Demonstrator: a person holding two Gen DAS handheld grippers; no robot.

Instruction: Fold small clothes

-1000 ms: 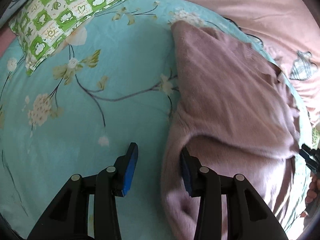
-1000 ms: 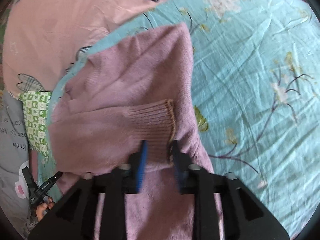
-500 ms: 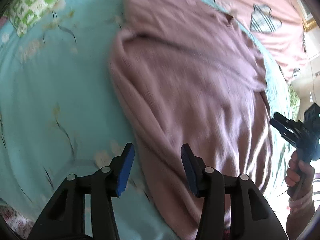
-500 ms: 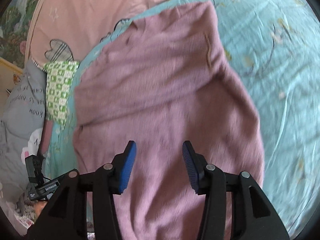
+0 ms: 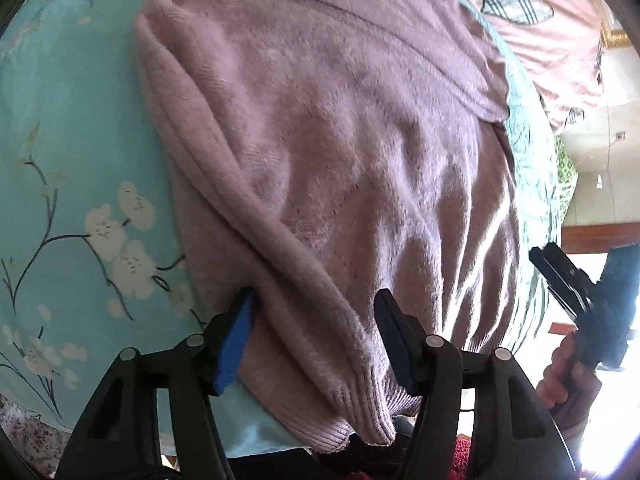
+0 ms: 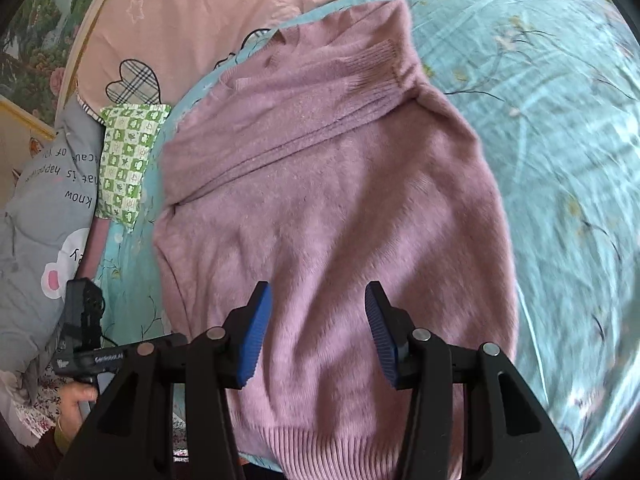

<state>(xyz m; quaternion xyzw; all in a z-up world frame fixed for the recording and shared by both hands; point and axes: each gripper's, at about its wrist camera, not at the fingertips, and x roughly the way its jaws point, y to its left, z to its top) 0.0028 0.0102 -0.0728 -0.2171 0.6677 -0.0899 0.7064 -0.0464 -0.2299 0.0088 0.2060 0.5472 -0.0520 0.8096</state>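
Left gripper (image 5: 316, 320) jaws just widened; right gripper (image 6: 318, 320) agape

Daylight is seen streaming from the lower right of the left wrist view, blown out to white glare. Bright streaks are cast across the fuzzy mauve knitted sweater (image 5: 340, 152). Edges are bent by fisheye distortion; the turquoise floral bedsheet (image 6: 560, 160) is slightly blurred.

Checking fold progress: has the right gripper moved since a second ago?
Yes. The right gripper, then at the sleeve cuff, has drawn back toward the sweater's ribbed hem; its jaws opened, nothing held.
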